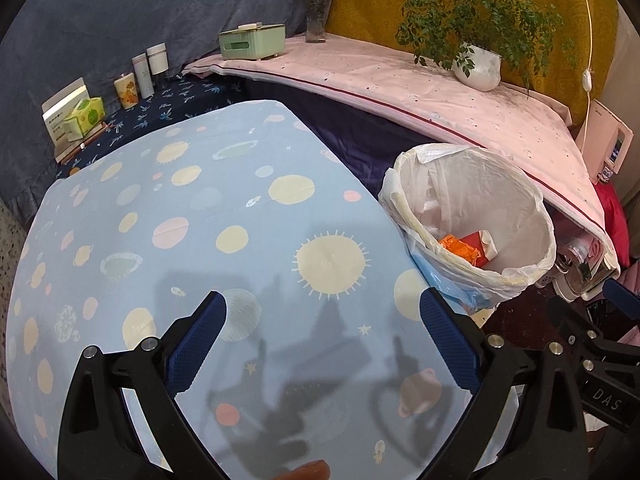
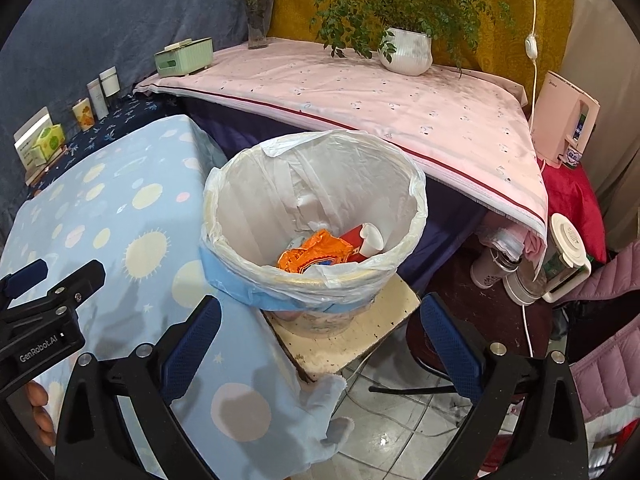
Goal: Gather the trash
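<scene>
A bin lined with a white plastic bag (image 2: pixel 316 208) stands on a small cream stool beside the table. Inside lie an orange wrapper (image 2: pixel 316 256), a red packet (image 2: pixel 354 242) and a white paper cup (image 2: pixel 372 238). The same bin (image 1: pixel 476 216) shows at the right of the left wrist view. My right gripper (image 2: pixel 320 312) hangs open just in front of the bin, nothing between its blue pads. Over the light blue tablecloth (image 1: pixel 200 220) my left gripper (image 1: pixel 324 312) is also open and holds nothing. The left gripper (image 2: pixel 44 280) shows at the left edge of the right wrist view.
A pink-covered table (image 2: pixel 360 92) behind the bin carries a potted plant (image 2: pixel 406 54), a green tissue box (image 2: pixel 184 58) and a flower vase (image 2: pixel 258 24). Cups and a tissue pack (image 1: pixel 80 118) sit far left. A kettle (image 2: pixel 560 264) and cables stand on the tiled floor at right.
</scene>
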### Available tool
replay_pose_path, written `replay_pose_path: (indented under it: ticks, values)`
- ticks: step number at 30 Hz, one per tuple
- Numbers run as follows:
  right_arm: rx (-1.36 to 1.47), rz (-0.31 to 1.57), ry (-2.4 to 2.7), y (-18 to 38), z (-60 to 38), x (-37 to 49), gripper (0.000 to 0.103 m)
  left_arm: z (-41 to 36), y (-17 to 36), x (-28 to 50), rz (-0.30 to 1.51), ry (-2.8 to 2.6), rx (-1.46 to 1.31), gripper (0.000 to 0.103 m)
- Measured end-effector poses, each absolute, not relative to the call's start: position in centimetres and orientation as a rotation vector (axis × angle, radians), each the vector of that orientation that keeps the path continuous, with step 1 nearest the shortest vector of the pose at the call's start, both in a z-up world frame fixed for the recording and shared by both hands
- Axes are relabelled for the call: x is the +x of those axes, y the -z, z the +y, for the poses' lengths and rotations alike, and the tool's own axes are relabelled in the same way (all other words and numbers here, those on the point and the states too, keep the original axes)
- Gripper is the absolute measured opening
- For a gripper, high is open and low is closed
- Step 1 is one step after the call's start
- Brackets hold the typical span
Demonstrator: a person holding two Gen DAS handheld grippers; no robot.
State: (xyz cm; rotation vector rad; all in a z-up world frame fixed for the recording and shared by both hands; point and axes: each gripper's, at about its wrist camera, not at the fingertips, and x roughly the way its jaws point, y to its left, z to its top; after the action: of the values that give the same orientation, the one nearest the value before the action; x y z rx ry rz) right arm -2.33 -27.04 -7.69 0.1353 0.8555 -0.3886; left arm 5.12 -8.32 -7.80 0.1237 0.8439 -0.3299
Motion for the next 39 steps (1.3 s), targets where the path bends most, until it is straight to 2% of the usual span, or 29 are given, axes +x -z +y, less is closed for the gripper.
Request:
replay_pose_path:
  ticks: [39]
  values:
    - [0.120, 0.882, 0.374, 9.8, -26.6, -2.3, 0.096, -8.6, 9.4, 4.5, 0.857, 0.298, 0.121, 0.093]
